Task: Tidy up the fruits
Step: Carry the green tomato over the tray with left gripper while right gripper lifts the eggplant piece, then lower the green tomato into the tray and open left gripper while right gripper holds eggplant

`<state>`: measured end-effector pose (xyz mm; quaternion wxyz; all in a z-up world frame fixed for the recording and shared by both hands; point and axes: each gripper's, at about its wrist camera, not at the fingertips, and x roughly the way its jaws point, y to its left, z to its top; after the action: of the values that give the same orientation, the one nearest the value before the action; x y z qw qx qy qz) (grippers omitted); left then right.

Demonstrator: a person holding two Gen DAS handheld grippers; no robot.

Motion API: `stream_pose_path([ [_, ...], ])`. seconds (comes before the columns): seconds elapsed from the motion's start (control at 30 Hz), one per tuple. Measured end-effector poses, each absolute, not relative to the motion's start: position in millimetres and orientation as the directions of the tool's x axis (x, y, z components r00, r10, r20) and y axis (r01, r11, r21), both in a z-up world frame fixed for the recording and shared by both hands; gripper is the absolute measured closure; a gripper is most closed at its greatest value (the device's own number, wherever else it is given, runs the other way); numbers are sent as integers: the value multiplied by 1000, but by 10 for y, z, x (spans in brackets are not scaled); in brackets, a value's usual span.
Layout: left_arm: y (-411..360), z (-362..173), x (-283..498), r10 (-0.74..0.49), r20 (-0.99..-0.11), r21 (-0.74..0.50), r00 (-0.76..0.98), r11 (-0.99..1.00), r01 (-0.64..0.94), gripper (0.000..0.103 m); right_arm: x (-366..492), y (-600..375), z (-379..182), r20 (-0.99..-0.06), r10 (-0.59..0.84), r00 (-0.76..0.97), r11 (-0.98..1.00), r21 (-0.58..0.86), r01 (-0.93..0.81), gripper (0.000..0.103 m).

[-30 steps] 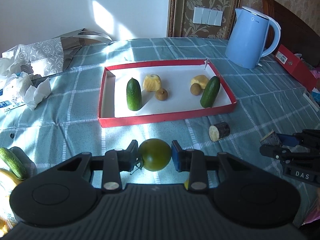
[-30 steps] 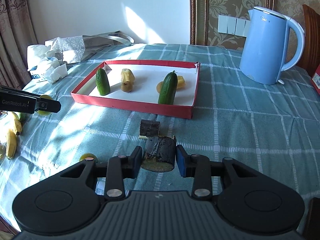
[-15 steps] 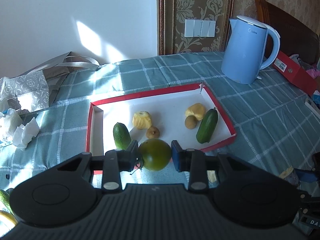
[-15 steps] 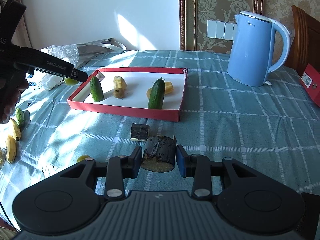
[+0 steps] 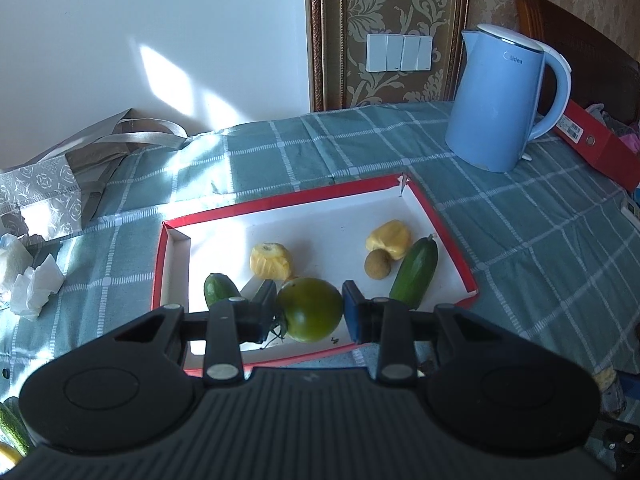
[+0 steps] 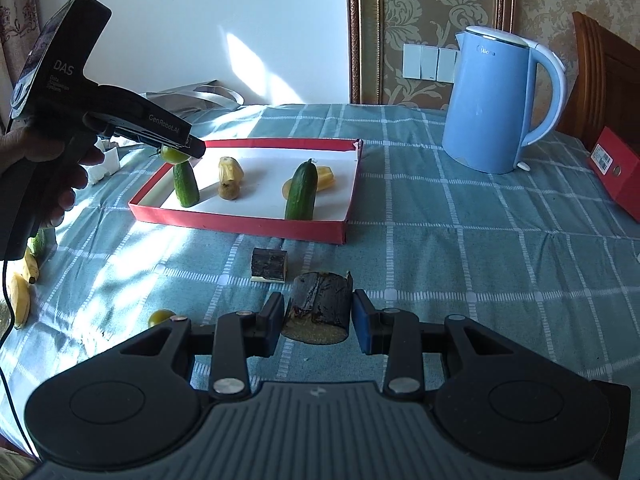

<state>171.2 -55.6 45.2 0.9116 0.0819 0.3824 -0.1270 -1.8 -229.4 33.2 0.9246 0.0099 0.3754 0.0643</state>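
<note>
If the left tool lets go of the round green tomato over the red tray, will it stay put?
Probably not at once. The round green tomato, gripped by the left tool, looks smooth and nearly spherical, so it may roll. The red-walled white tray has a flat floor, but its raised walls should likely stop it.

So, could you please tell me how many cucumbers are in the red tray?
2: a cucumber at the tray's left end, another cucumber toward its right. None seems hidden.

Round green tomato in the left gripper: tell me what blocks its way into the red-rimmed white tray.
Nothing visible blocks the green tomato; the left gripper holds it above the tray's near edge. A cucumber lies close at left.
</note>
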Motion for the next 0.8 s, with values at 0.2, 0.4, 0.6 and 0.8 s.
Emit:
stream_pose_path([
  [0.2,-568,395,1804,-155,-725,63,671,955,290,71,-37,-2290,324,-697,124,706,992,69,-105,68],
  [0.4,-578,332,1901,-149,-736,63,661,956,286,71,-55,-2304,327,-699,116,706,993,68,-95,68],
  [0.6,-646,275,2018,-140,-737,72,661,957,282,71,-69,-2299,341,-699,112,706,994,66,-92,68],
  [0.8,-723,241,2207,-138,-737,50,662,965,258,71,-92,-2307,344,-702,104,704,994,64,-83,68],
])
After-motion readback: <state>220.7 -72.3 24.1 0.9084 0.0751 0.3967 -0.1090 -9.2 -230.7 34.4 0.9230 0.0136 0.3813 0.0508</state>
